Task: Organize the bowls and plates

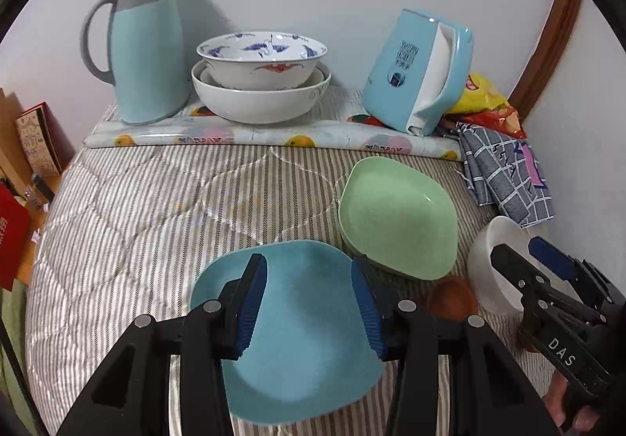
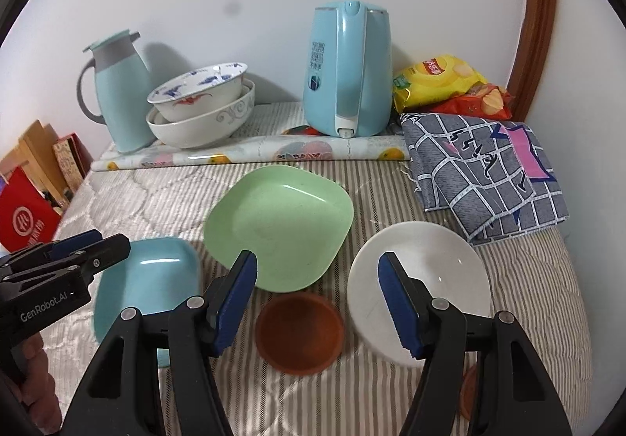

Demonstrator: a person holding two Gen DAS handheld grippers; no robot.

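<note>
Blue plate [image 1: 309,334] under wide-open left gripper [image 1: 309,307]: pinch its rim squarely, then nest onto green plate [image 2: 279,226]; right gripper [image 2: 317,303] also open, empty, over brown bowl [image 2: 300,332]

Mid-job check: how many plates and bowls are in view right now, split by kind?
Square plates: 2 – blue plate, green plate
Loose bowls: 2 – white bowl, brown bowl
Stacked bowls at the back: 2 – crane-pattern bowl in the larger white bowl
Total: 6
</note>
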